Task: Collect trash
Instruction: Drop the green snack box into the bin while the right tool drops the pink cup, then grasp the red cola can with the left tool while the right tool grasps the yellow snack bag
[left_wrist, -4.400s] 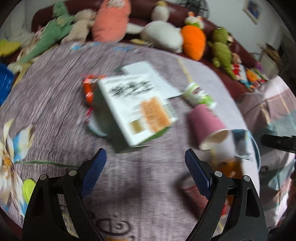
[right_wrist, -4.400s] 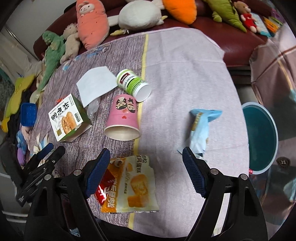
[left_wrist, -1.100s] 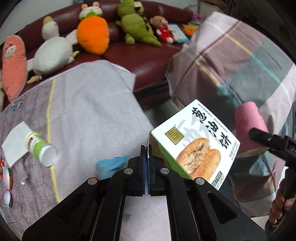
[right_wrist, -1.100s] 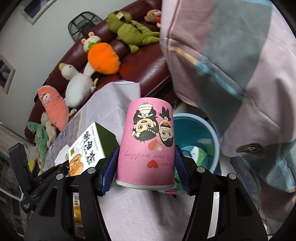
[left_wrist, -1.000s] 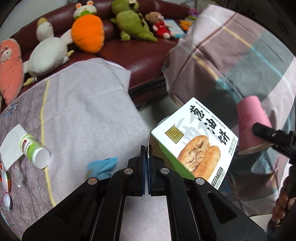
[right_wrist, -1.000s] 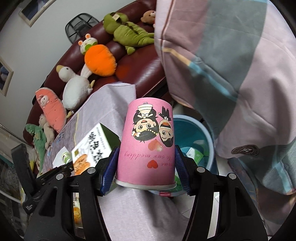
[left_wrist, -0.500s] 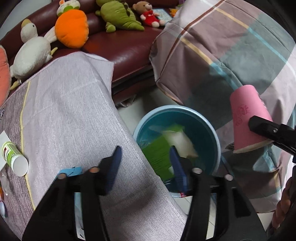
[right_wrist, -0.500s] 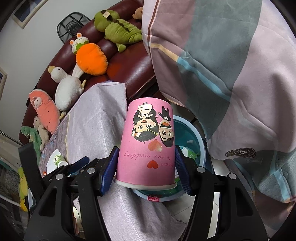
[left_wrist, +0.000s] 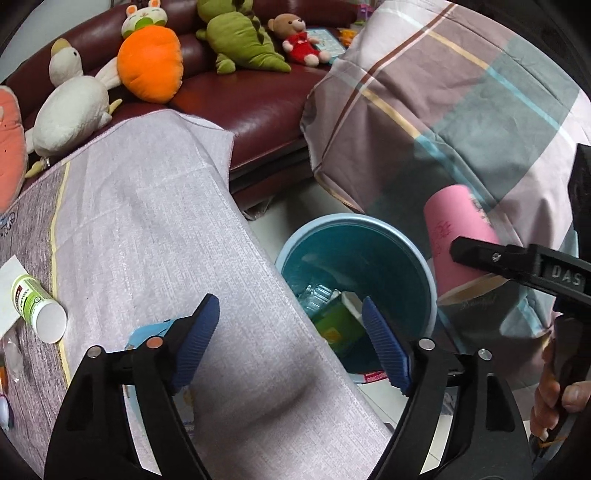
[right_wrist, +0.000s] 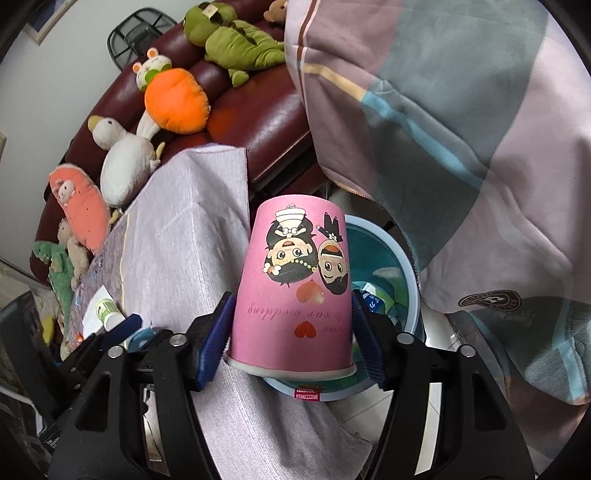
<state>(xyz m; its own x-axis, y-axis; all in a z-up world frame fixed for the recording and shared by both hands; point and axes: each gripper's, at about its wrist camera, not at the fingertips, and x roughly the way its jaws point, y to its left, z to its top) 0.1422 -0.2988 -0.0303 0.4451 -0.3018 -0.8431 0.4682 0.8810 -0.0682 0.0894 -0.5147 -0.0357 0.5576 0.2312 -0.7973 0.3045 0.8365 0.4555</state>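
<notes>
The pink paper cup (right_wrist: 291, 291) sits upside-down between the blue ribbed pads of the right gripper (right_wrist: 291, 339), its rolled white rim toward the camera and its base pointing to 12 o'clock. The jaws are opening; the pads stand right at the cup's flared lower walls at 9 and 3 o'clock, and whether they still press on it cannot be told. The cup is smooth printed card, tapered, with two cartoon figures, red hearts and script lettering. Directly behind it, from 12 to 4 o'clock, lies the round light-blue plastic bin (right_wrist: 408, 291), teal inside, with a red label on its near rim.

The left gripper (left_wrist: 291, 328) is opening too, its fingers spread wide with nothing between them. Its left pad hangs over the grey woven tablecloth (left_wrist: 155, 221); its right pad is over the bin (left_wrist: 424, 288). Inside the bin, at about 1 o'clock from the gripper's midpoint, lie a green carton (left_wrist: 336, 325) and a crinkled clear plastic piece (left_wrist: 314, 295). In this view the cup (left_wrist: 454, 236) hangs at 3 o'clock, beside the bin's rim.

On the cloth at 9 o'clock a green-and-white cylindrical container (left_wrist: 37, 306) lies on its side on white paper (left_wrist: 7, 295). A glossy maroon leather sofa (left_wrist: 251, 99) carries plush toys at 11 o'clock, and a plaid cotton sheet (left_wrist: 461, 110) drapes at 2 o'clock.
</notes>
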